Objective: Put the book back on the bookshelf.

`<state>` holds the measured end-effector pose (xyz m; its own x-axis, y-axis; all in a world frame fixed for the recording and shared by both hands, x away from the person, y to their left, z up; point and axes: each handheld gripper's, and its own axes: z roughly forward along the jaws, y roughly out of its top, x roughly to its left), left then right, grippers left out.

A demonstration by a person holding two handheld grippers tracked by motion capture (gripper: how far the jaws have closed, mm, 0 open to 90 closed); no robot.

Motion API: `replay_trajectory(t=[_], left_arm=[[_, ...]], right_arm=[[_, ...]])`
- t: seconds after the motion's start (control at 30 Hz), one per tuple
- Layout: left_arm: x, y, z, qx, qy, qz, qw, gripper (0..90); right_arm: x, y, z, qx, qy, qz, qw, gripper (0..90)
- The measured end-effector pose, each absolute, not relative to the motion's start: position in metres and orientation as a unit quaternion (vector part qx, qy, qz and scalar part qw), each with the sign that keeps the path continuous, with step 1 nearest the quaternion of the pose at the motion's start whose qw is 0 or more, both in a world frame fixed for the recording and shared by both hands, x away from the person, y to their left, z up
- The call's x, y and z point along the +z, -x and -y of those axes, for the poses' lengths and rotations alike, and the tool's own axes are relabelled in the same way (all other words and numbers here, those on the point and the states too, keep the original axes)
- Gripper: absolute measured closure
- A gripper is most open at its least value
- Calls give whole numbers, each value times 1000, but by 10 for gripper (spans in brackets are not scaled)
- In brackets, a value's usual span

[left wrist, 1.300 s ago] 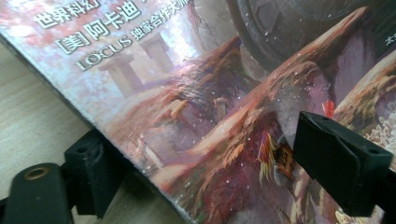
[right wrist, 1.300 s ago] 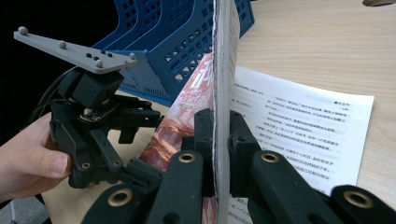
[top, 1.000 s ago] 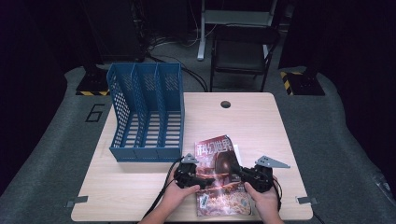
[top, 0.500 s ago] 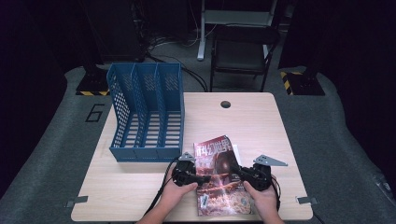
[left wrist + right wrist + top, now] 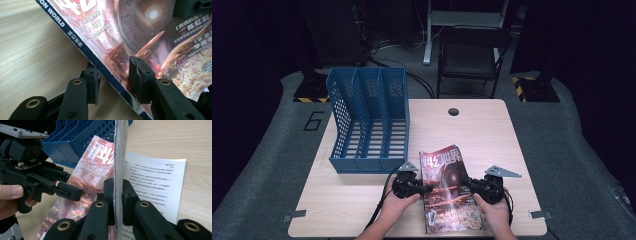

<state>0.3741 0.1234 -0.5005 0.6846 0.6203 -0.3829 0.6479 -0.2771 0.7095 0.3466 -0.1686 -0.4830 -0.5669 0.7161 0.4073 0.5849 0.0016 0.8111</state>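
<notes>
A magazine (image 5: 447, 197) with a reddish cover lies near the table's front edge. My right gripper (image 5: 466, 184) is shut on its right page edge (image 5: 117, 157), which stands upright between the pads. In the left gripper view, my left gripper (image 5: 113, 80) straddles the magazine's blue spine edge (image 5: 82, 46). One jaw is under it and one over the cover (image 5: 150, 37). These jaws have just been closing, and a gap still shows at the lower pad. The left gripper (image 5: 427, 189) sits at the magazine's left side in the high view.
A blue three-slot file rack (image 5: 367, 120) stands on the table's left half, just behind the left hand. A white printed sheet (image 5: 155, 182) lies under the magazine's right side. The wooden table (image 5: 497, 135) has a cable hole (image 5: 453, 111) at the back; a chair (image 5: 472, 55) stands beyond.
The left gripper has edged right onto the magazine's spine and its jaws have narrowed around it. The right gripper and the magazine have stayed put.
</notes>
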Motion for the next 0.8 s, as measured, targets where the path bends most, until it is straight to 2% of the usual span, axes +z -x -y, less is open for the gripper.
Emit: replay_trajectory(t=[0.47,0.8], left_arm=[[-475,-358,-144,-6,-810,-351,469,698],[-459,-357,-152,-10,-804,-345,485,748]], right_arm=[[-473,-342,170,544,-449,-707,57,851],[-466,-342,171,550,-434,-711,57,848]])
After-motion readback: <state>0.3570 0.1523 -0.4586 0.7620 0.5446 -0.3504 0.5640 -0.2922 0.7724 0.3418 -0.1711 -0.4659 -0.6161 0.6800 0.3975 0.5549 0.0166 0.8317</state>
